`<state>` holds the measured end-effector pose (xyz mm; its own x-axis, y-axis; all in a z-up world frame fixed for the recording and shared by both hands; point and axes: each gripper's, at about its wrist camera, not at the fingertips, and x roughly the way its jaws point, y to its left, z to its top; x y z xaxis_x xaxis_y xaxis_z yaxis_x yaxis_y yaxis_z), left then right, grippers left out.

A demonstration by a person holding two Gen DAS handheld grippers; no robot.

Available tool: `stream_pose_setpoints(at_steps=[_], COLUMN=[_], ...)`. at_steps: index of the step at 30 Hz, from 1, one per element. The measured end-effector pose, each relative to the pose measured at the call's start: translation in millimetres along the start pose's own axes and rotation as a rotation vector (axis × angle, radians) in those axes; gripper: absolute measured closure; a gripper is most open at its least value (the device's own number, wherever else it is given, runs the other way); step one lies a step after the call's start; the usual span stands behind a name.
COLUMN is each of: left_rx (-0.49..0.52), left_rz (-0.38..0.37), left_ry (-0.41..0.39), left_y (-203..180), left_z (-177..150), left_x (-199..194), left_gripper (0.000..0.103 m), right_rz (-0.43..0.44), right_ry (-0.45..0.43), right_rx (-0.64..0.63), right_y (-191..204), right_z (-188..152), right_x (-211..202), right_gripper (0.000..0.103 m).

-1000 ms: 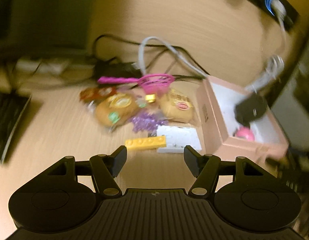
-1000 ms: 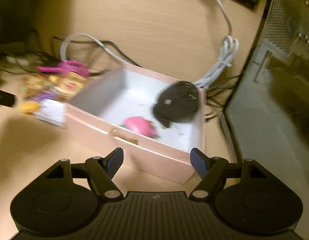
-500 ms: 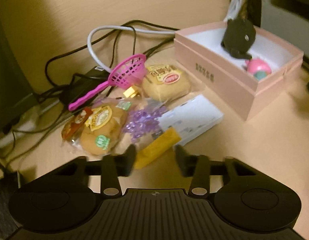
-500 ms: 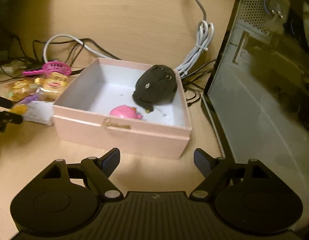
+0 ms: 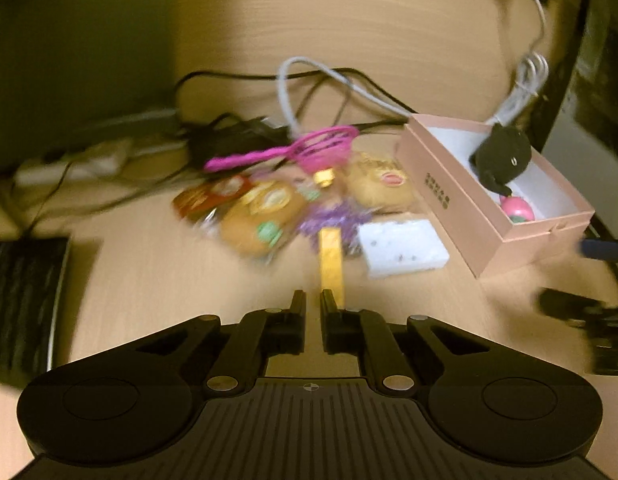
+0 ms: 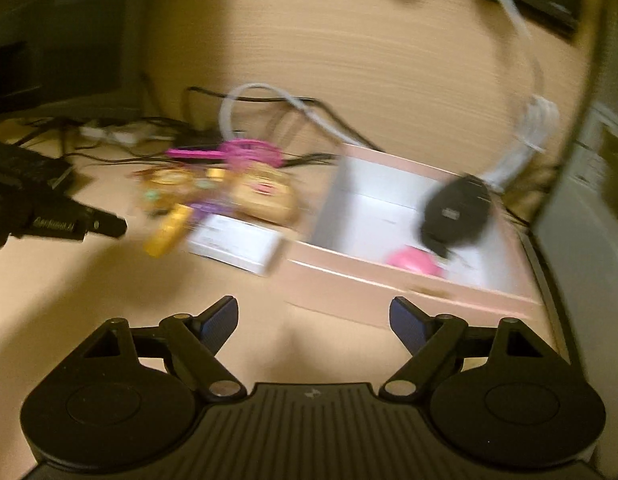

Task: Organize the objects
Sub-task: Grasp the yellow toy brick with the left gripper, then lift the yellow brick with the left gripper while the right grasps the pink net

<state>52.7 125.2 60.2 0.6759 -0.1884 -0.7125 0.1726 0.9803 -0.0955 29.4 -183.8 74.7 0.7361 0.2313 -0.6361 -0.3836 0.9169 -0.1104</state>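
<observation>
- The left tool (image 5: 313, 300) is seen nearly closed, its fingers narrowly apart; whether the near end of the flat yellow plastic brick (image 5: 331, 264) is pinched cannot be told through the blur; the brick extends straight ahead of the tips on the desk (image 5: 149, 280).
- The right tool (image 6: 313, 316) is held wide open, gripping nothing.
- The brick is judged light, rigid and smooth, so slipping is likely; a grip across its narrow width near the close end is advised.
- Beyond the brick's far end, purple crinkled material (image 5: 329, 220) and wrapped golden pastries (image 5: 261, 216) are crowded; a white rectangular box (image 5: 401, 246) lies just right; these may be dragged along.
- The open pink cardboard box (image 5: 449, 200), ahead and right, already holds a black plush toy (image 5: 503, 158) and a pink ball (image 5: 519, 210).
</observation>
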Motion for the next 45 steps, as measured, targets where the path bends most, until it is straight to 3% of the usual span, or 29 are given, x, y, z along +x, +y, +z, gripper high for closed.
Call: stream_pose_setpoints(at_steps=[4,9,17,20,25,27,28,40,43,45], left_rx=[-0.064,-0.144,-0.254,-0.279,-0.281,-0.274,-0.266,-0.208,-0.218,-0.232], left_rz=[-0.002,0.007,0.024,0.023,-0.001,-0.017,-0.027,-0.113,-0.101,-0.085], left_ry=[-0.003,0.007,0.005,0.015,0.036,0.046,0.050,0.077,0.075,0.077], left_y=[13,25,39,40,32,24,20,-26,-28,-26], left_z=[-23,-52,-78,-83,-85,-84,-84,-71,-68,-67], left_x=[-25,-51,-74,-74,-64,-58,-55,-28,-25,-23], left_gripper=[0.093,0.093,0.093,0.093,0.093,0.093,0.093,0.093,0.093,0.093], right_rz=[0.048,0.017,0.038,0.073,0.070,0.097,0.121,0.117,0.113,0.126], right_ry=[-0.007,-0.016,0.070,0.086,0.075,0.088,0.111,0.148,0.157,0.169], right_rx=[-0.076,-0.165,-0.109,-0.126,-0.184,-0.194,-0.182,-0.052,-0.011,0.015], right_y=[35,61,59,62,63,59,57,13,1,-3], right_z=[19,42,60,55,37,27,22,-28,-32,-33], right_x=[26,67,123,119,93,81,77,22,21,21], right_gripper=[0.020,0.019,0.015,0.014,0.028,0.048,0.051,0.051,0.045,0.034])
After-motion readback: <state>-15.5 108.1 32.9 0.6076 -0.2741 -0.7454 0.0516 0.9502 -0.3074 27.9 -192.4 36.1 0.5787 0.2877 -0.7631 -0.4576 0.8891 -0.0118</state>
